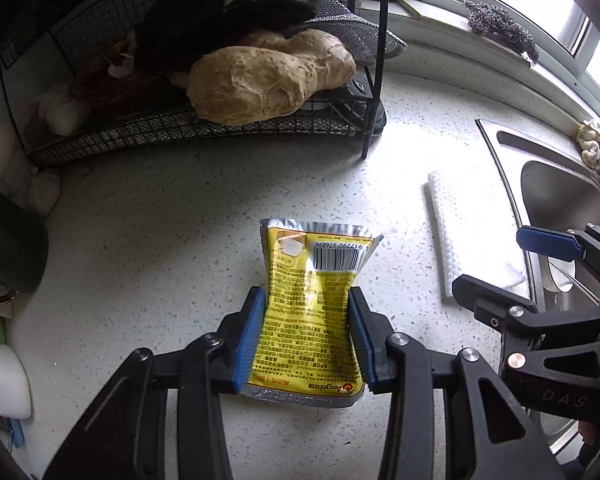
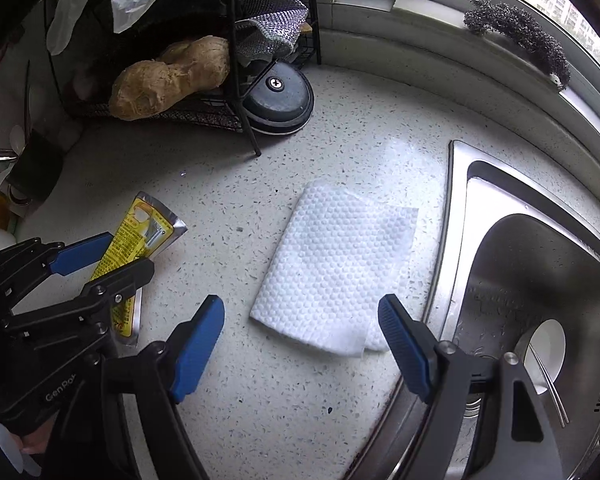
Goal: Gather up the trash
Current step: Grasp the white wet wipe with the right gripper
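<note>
Left wrist view has the left gripper clamped on the crinkly yellow foil sachet over the speckled white countertop, so keep that squeeze steady while the right gripper, jaws apart and empty, lines up square over the folded white dimpled paper towel beside the steel sink.

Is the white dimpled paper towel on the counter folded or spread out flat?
Folded. The white dimpled paper towel lies flat on the speckled counter, and a second layer's edge shows under its near right corner.
</note>
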Demonstrator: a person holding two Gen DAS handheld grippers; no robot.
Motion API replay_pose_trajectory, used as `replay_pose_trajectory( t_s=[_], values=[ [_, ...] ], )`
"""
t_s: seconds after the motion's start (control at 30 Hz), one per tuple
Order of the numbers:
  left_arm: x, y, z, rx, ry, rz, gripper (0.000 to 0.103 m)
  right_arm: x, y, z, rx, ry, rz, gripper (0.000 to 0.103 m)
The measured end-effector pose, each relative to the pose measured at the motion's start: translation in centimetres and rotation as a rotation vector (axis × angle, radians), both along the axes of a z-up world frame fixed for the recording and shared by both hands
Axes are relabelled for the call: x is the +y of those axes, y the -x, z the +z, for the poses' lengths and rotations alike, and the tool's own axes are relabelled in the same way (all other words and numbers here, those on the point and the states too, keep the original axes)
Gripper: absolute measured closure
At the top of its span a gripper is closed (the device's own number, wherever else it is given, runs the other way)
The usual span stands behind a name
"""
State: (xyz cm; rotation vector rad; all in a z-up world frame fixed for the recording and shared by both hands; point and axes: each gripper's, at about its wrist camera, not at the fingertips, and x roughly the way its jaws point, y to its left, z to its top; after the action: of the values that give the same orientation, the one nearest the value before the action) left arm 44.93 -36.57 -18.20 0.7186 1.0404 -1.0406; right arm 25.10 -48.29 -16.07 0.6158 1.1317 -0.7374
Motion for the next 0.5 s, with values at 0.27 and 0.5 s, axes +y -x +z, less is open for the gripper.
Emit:
replay_pose_trajectory(
  t_s=[0.27, 0.5],
  values=[
    [-1.3, 1.0, -0.9, 0.004, -0.005, 0.096, 0.064, -2.2, -0.5, -2.0, 0.005, -0.020, 0.157, 0.040],
    [1.2, 1.7, -0.9, -0.018, -0.020, 0.139, 0.064, -1.4, -0.1, -1.6, -0.017, 0.032, 0.270, 0.096]
  ],
)
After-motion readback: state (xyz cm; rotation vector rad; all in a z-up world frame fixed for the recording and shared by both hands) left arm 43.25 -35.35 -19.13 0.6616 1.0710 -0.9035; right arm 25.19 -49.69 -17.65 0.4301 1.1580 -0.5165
